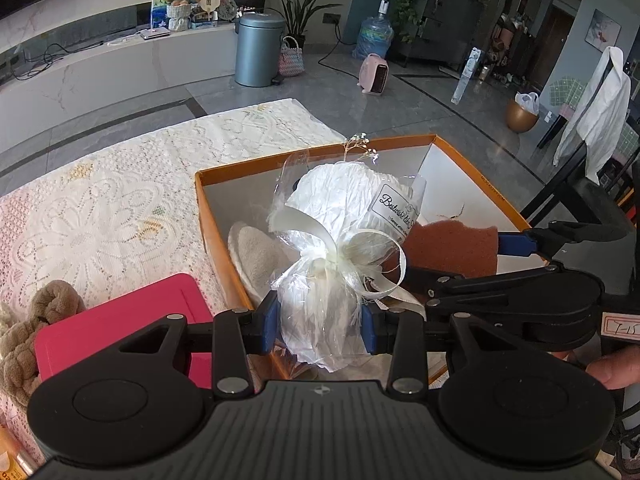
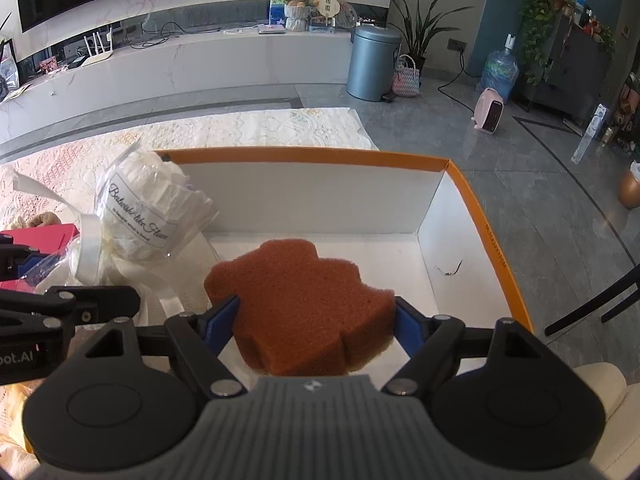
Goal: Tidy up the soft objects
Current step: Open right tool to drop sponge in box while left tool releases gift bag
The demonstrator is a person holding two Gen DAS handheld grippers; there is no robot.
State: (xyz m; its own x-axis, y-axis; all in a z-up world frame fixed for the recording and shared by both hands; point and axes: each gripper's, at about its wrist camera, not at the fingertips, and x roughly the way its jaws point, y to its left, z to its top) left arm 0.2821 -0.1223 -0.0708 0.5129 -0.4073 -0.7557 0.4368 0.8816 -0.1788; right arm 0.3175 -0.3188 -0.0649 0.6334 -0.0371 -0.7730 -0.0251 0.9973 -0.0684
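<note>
- Over the near-left corner of the orange box (image 1: 320,151), the left gripper (image 1: 322,326) pinches the stem end of a cellophane-wrapped white bouquet (image 1: 340,216); blue pads press the wrap from both sides.
- Bouquet head tilts over the box interior, ribbon loose at its waist.
- Inside the box: beige pad (image 1: 258,252) lying against the left wall.
- Right gripper (image 2: 316,322) is clamped on a brown sponge (image 2: 296,300), held above the white box floor.
- Left of the box, on the lace cloth (image 1: 100,200): pink case (image 1: 124,320), tan plush (image 1: 24,344).
</note>
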